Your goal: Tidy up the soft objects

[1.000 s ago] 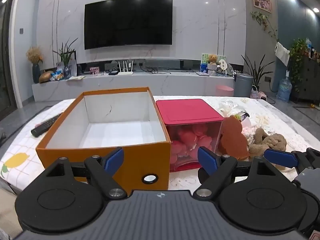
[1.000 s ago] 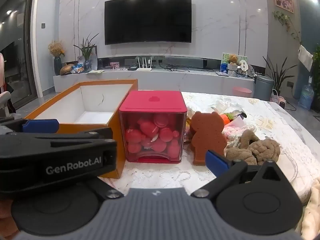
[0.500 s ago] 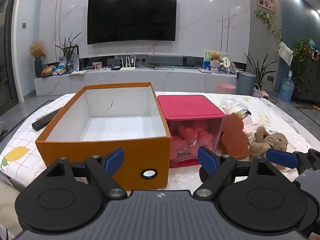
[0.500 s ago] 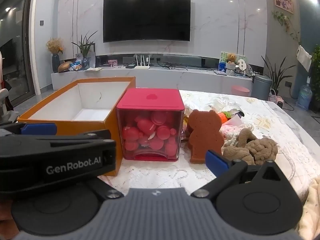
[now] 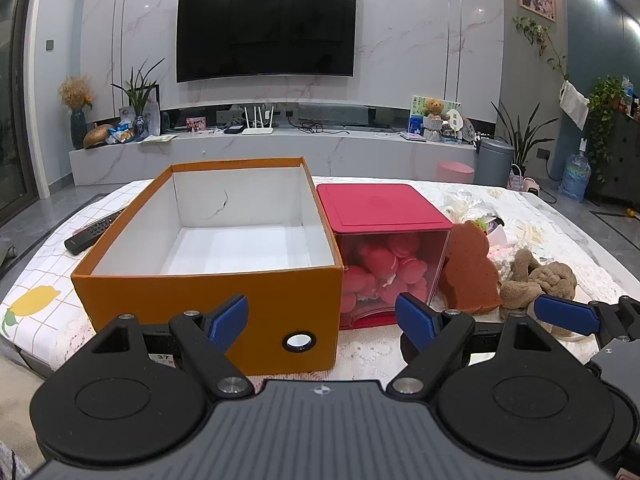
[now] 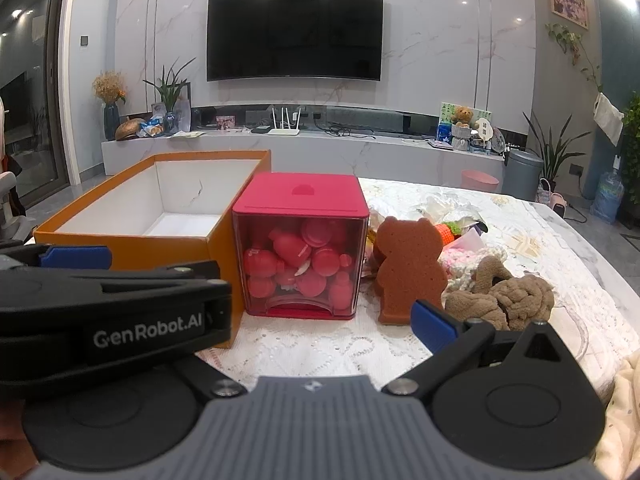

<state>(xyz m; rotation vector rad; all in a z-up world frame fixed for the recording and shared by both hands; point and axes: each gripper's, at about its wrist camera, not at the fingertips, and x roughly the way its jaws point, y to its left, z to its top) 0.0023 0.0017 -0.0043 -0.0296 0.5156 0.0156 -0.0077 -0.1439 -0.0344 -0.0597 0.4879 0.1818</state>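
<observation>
**Both tongs lifted, nothing picked yet**

We see the soft things heaped toward the table's (image 6: 540, 248) right edge: the bear sponge (image 6: 412, 264) stands upright just right of the red bin (image 6: 300, 248), perhaps leaning on it, and the brown knot (image 6: 508, 300) lies just beside the sponge, with pink yarn (image 6: 464, 258) behind them. The orange box (image 5: 208, 300) stands empty on the left half of the table, touching or nearly touching the bin. A remote (image 5: 94, 232) lies near the left edge, past the box.

Our left gripper (image 5: 322, 318) hangs before the box's near wall, jaws wide apart and holding nothing. Our right gripper (image 6: 320, 312) faces the bin and sponge; one blue pad shows near the sponge and the left gripper's body hides the other side, so it looks spread and empty.

Compared with a second ago, both cameras sit a little higher and look deeper into the box; no object has shifted. We judge that sorting has not begun: the box holds nothing, and the sponge or knot looks like the nearest first pick for our right gripper.
</observation>
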